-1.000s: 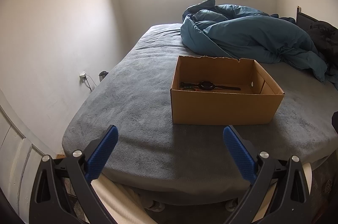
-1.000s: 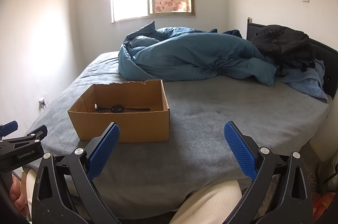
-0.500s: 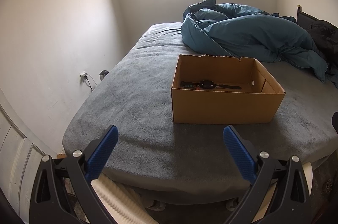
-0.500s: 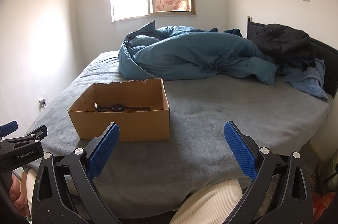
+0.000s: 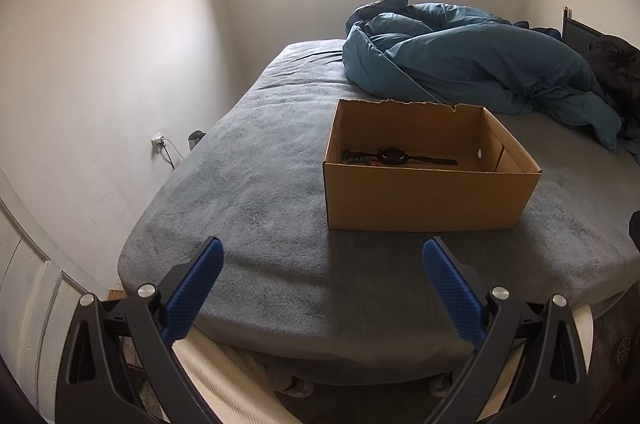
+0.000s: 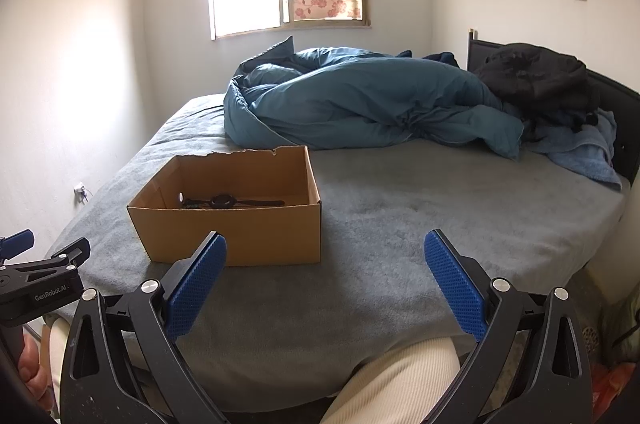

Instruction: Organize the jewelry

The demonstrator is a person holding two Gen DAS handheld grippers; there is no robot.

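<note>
Item: dark wristwatch (image 5: 394, 156), strap laid flat, on the floor of an open cardboard box (image 5: 424, 199) with other small pieces beside it, too small to tell. Box sits on the grey bed (image 5: 248, 191), near its front edge. Left tool (image 5: 322, 288) and right tool (image 6: 325, 284) — both spread apart, empty, short of the box. Risks: the soft bedding lets the box tip or slide if a wall is nudged — the thin strap may slip from the pads.

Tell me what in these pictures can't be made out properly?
- Box floor: the near wall hides its front part in both views.
- Small items beside the watch: too small and dark to identify in either view.
- Black bag: cut off by the edge in the left view.
</note>
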